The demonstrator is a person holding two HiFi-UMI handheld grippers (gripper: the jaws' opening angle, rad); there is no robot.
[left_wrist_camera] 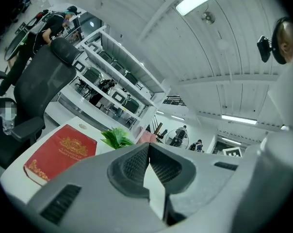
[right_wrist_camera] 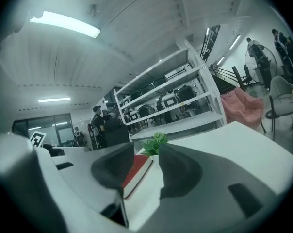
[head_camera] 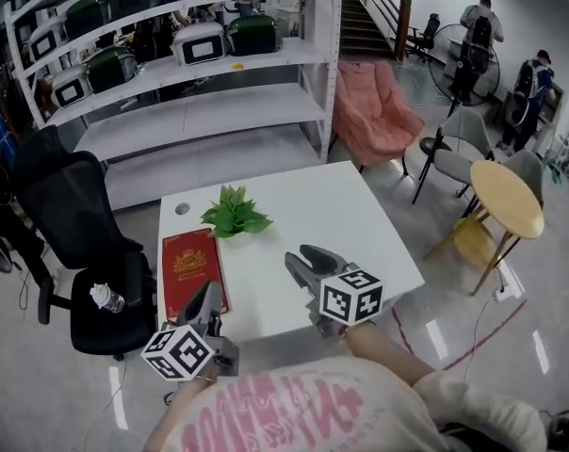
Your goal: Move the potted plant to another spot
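Observation:
A small green potted plant (head_camera: pixel 235 212) stands on the white table (head_camera: pixel 322 205), toward its far left; its pot is hidden under the leaves. My left gripper (head_camera: pixel 209 298) hovers at the table's near left edge, over the end of a red book (head_camera: pixel 192 269), jaws shut with nothing in them. My right gripper (head_camera: pixel 301 255) hangs above the table's near middle, open and empty, well short of the plant. The left gripper view shows the plant (left_wrist_camera: pixel 116 137) beyond the book (left_wrist_camera: pixel 59 152) and the closed tips (left_wrist_camera: pixel 149 147). The right gripper view frames the plant (right_wrist_camera: pixel 155 142) past its parted jaws (right_wrist_camera: pixel 145 152).
A black office chair (head_camera: pixel 77 224) with a water bottle (head_camera: pixel 105 298) on its seat stands left of the table. White shelving (head_camera: pixel 200 83) with cases runs behind. A pink armchair (head_camera: pixel 374 111), a grey chair (head_camera: pixel 459 149) and a round yellow table (head_camera: pixel 506 196) stand right.

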